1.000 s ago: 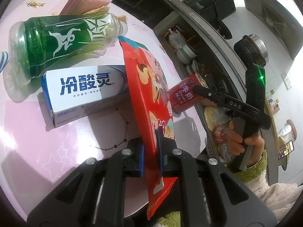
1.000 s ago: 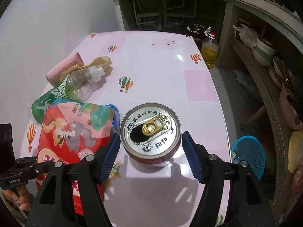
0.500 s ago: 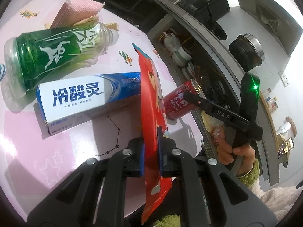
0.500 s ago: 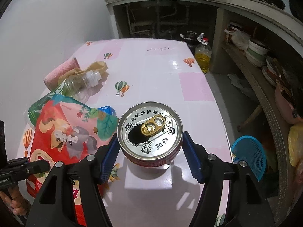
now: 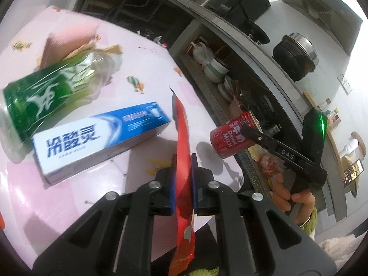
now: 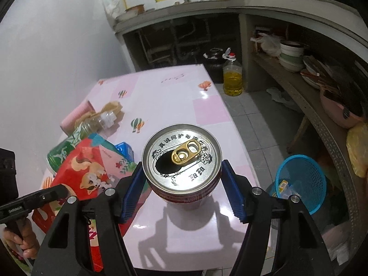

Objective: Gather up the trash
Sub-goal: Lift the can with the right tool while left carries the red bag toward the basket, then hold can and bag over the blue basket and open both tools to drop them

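Left hand-held gripper (image 5: 183,179) has its blue pads clamped together on a flat red snack packet (image 5: 182,138), seen edge-on in the left wrist view so its printed face is hidden there; the packet's lower end runs out of frame at the bottom. From the right wrist view that same packet shows a cartoon squirrel print, and it hides most of the blue-and-white toothpaste box (image 5: 96,135) lying on the pink patterned worktop (image 6: 161,92).

Right hand-held gripper (image 6: 181,184) grips a red drink can with a silver top and gold pull tab (image 6: 181,158), one blue pad against each side; the can is lifted off the worktop, its shadow below. Only its lid and a strip of red wall show here.

Beside the box, a green-labelled clear plastic bottle (image 5: 46,92) lies blurred, its base cut off by the frame edge. A blue plastic mesh basket (image 6: 301,181) stands on the floor beside the worktop, partly behind the right finger; its contents are hard to make out.
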### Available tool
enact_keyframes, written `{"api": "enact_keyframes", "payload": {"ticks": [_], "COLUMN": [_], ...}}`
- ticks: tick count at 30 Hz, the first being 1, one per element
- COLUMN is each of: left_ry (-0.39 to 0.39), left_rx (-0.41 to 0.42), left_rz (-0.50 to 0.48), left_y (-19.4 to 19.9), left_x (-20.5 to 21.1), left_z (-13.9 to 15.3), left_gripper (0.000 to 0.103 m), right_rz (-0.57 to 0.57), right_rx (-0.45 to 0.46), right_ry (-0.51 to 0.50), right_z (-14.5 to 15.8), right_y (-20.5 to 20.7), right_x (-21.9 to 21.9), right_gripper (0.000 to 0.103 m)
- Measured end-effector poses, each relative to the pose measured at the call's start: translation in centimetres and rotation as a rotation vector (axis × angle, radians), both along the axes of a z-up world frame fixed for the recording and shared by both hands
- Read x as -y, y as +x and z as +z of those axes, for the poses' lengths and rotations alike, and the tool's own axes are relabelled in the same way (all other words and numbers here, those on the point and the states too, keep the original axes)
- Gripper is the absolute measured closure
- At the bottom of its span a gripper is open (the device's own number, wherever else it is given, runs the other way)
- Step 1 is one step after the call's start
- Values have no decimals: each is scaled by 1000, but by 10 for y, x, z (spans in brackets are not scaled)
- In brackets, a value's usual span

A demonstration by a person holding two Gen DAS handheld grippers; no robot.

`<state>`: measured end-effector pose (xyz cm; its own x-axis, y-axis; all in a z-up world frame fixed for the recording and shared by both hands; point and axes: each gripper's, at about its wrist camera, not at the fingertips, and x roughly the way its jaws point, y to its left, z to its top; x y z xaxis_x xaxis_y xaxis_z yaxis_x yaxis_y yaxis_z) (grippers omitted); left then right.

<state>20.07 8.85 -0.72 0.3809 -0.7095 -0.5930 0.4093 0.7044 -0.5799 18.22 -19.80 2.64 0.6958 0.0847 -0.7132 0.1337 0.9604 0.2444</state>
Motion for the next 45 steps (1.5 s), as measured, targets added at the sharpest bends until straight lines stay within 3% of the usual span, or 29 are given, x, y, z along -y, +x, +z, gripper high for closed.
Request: {"api": "enact_keyframes", "payload": {"ticks": [10,25,45], "left_ry": [21,50,84], "left_rx": [57,52,65], "left_rz": [-105,-255,-388], "left_y": [3,13,21], "left_x": [66,178,286], "left_z": [25,26,27], "left_gripper": [96,96,96], "right_rz": [-132,-331,-492], "right_rx": [61,71,53], "right_ry": [43,92,137], "right_z": [9,-8,-38], "right_y": [-48,-108,-144], "right_x": [56,146,217], "right_gripper": [39,39,39]}}
